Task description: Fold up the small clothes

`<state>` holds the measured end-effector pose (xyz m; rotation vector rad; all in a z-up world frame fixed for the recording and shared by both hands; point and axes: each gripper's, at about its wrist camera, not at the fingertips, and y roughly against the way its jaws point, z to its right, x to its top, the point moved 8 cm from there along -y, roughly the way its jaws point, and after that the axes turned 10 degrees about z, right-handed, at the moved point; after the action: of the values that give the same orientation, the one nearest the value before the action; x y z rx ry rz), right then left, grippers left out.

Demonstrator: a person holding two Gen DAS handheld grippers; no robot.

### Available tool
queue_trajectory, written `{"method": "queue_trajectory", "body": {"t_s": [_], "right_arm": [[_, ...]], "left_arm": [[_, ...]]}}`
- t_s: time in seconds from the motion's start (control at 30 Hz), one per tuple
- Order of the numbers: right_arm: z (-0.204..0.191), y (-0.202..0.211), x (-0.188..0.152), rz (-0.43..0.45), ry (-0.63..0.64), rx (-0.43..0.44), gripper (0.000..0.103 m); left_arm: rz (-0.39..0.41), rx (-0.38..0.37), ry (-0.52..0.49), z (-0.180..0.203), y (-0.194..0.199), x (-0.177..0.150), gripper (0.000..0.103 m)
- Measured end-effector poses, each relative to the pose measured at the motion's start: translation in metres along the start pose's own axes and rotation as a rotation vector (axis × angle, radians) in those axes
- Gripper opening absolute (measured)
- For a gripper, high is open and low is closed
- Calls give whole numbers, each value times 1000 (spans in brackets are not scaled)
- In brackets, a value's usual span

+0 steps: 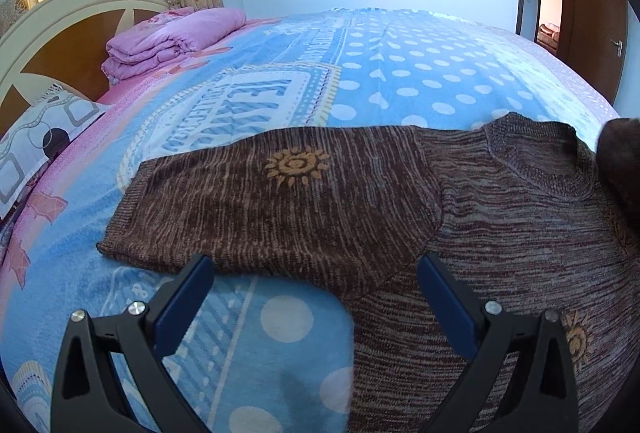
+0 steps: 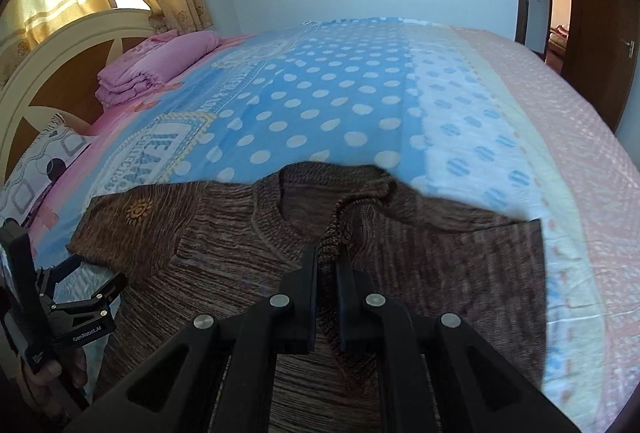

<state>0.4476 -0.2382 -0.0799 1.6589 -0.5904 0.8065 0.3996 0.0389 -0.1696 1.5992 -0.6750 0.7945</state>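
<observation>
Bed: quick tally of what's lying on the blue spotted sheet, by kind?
Brown knit sweater: 1
Folded pink quilt: 1
Patterned pillow: 1
Total: 3

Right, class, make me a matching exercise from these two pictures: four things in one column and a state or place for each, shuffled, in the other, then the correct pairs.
Things
1. left tongs
2. right tongs
3. pink quilt
4. sun motif

States or places
A. folded in a pile by the headboard
B. shut on a fold of the brown sweater
C. printed on the sleeve that lies flat
D. open, nothing between them

Pairs: 1-D, 2-B, 3-A, 4-C
</observation>
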Motion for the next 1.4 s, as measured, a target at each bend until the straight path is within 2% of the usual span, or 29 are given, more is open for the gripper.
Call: {"method": "queue_trajectory", "body": {"t_s": [0.07,0.1,0.13,0.2,0.3,0.43,0.53,0.63,0.77,0.83,1.03,1.13,1.17,1.2,1.23,1.3,1.4], "right_arm": [[-15,-20,-22,-58,-25,74,30],[-20,-23,-31,-84,-34,94,50],[-23,-20,-41,-99,-45,116,57],[-25,-6,-54,-97,-58,156,57],[-4,26,-73,-92,-54,149,58],[50,73,-93,-41,-99,53,68],[84,98,-106,7,-127,-23,69],[102,110,-118,39,-142,-53,69],[103,114,-133,65,-131,-49,69],[104,114,-139,62,-125,-43,69],[89,113,-142,63,-56,-30,69],[89,112,-144,68,-59,-26,69],[90,111,-145,67,-64,-29,69],[91,110,-146,63,-68,-30,69],[92,109,-148,59,-72,-33,69],[93,108,-150,53,-77,-36,69],[94,109,-152,54,-75,-41,69]], "left_arm": [[-4,2,-11,1,2,2,103],[-8,-1,-13,1,3,2,103],[-13,-5,-14,2,4,2,103],[-16,-22,-16,5,8,5,103],[-27,-51,-18,13,13,9,103],[-38,-146,-13,47,25,19,103],[-57,-224,-25,85,31,23,102],[-78,-277,-41,124,30,25,95],[-122,-326,-42,169,21,22,89],[-129,-330,-45,188,14,22,82],[-212,-345,-30,221,-13,9,66],[-179,-337,-25,222,-12,5,66],[-174,-337,-20,221,-10,6,59],[-167,-355,-16,220,-6,7,26],[-153,-362,-39,223,-2,11,15],[-130,-369,-73,226,3,16,12],[-94,-389,-64,221,13,25,11]]}}
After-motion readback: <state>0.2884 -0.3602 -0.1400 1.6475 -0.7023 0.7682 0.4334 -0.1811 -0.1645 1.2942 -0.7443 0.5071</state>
